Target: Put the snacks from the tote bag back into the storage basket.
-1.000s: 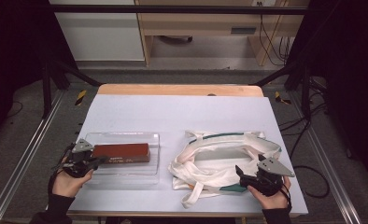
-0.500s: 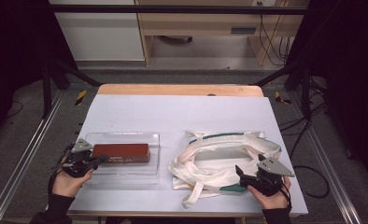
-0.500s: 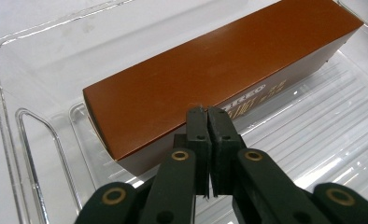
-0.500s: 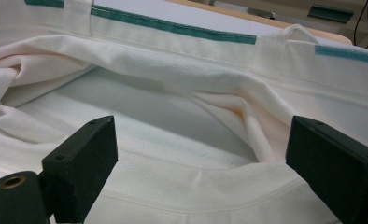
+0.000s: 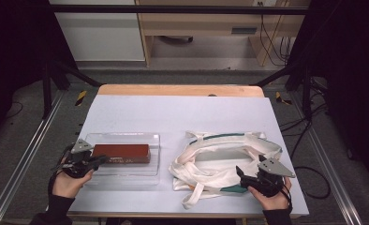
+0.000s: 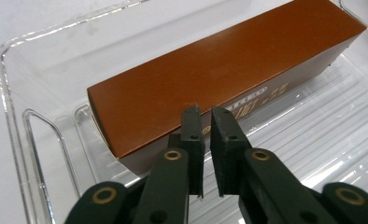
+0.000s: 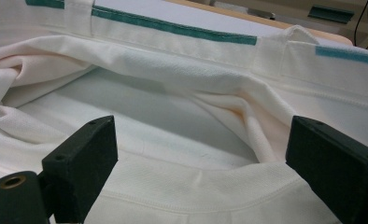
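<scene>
L gripper [image 6: 206, 122] jaws just opening, slim gap, nothing between; R gripper [image 7: 198, 154] jaws wide.

One brown box [image 5: 121, 153], one clear tray [image 5: 126, 176], one cloth bag [image 5: 210, 159].

On the table [image 5: 140, 110], in the lower left of the high view, a tray [image 5: 121, 174] lies flat with a long box [image 5: 121, 153] inside it, set along the tray's far side. The left gripper [image 5: 98, 161] sits at the tray's left end, just in front of the box's near corner. In the lower right of the frame lies a cloth bag [image 5: 220, 157], mouth up, well apart from the tray. The right gripper [image 5: 241, 173] is at the bag's lower right edge, over the near rim of the opening.
</scene>
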`<state>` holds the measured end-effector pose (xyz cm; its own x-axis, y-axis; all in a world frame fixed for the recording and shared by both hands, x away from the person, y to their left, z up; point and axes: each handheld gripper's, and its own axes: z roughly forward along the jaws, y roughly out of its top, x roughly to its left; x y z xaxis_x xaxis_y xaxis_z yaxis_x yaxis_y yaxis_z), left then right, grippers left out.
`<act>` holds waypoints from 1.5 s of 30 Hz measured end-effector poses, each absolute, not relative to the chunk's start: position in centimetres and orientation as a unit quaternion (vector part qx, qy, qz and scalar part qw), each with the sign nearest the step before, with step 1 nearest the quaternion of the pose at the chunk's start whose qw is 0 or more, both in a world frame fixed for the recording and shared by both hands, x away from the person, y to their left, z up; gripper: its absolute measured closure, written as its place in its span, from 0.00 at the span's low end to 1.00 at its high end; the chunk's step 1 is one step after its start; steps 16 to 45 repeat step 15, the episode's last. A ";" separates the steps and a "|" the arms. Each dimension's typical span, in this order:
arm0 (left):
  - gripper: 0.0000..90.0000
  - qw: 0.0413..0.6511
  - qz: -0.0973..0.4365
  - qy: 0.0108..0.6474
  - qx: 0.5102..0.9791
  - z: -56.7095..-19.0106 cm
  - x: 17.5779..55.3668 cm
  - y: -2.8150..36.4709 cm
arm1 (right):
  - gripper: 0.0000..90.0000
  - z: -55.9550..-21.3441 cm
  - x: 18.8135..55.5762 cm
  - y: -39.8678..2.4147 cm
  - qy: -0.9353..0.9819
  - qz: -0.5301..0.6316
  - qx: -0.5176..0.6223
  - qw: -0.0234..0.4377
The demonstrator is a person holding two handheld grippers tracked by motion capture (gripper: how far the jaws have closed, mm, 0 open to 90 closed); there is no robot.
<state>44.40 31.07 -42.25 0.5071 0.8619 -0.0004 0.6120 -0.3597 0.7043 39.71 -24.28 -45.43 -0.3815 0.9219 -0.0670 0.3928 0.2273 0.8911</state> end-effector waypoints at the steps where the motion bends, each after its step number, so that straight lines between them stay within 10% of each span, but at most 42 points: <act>1: 0.90 0.334 0.193 0.458 0.801 -42.1 44.3 31.1 | 0.11 -45.4 39.7 -24.3 0.717 0.420 0.458 0.316; 15: 0.47 0.446 0.265 0.433 0.737 -40.0 43.3 33.0 | 0.09 -44.3 39.2 -25.2 0.699 0.433 0.466 0.327; 45: 0.47 0.446 0.265 0.433 0.737 -40.0 43.3 33.0 | 0.09 -44.3 39.2 -25.2 0.699 0.433 0.466 0.327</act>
